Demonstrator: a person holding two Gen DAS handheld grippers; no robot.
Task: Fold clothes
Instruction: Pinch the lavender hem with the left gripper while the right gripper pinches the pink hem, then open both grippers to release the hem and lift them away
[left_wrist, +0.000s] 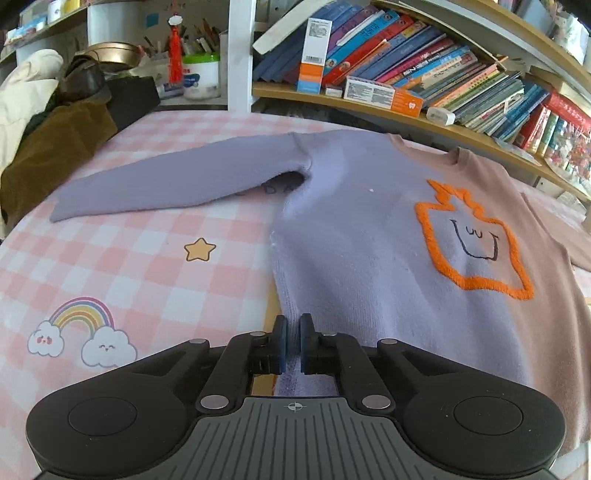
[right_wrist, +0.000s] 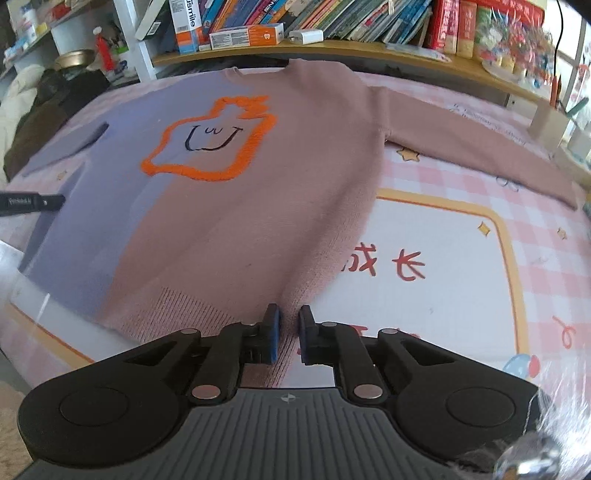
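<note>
The sweater (left_wrist: 362, 229) lies flat and spread out on the counter (left_wrist: 140, 266), which has a pink checked cover with a rainbow and stars. One half of the sweater is purple and the other half is dusty pink, with an orange fuzzy shape (right_wrist: 207, 140) and a smiley face in the middle. Both sleeves stick out to the sides. The purple sleeve (left_wrist: 177, 177) goes off to the left of the left tool (left_wrist: 293, 345), far ahead of it. The pink sleeve (right_wrist: 480, 147) goes off to the right of the right tool (right_wrist: 288, 334).

Each tool sits at the bottom hem, one near each lower corner. The left tool's two blue pads are pushed close together, with purple cloth in the thin gap, so it looks like it is pinching the hem. The right tool's pads are also close, with pink cloth between them, and it seems to be pinching the hem too.

No fold shows anywhere on the sweater. The body is flat, the sleeves are out, and the neck points away from the tools toward the bookshelf (left_wrist: 424, 74). So all of the folding is there to be done: sleeves in, then the body over.
</note>
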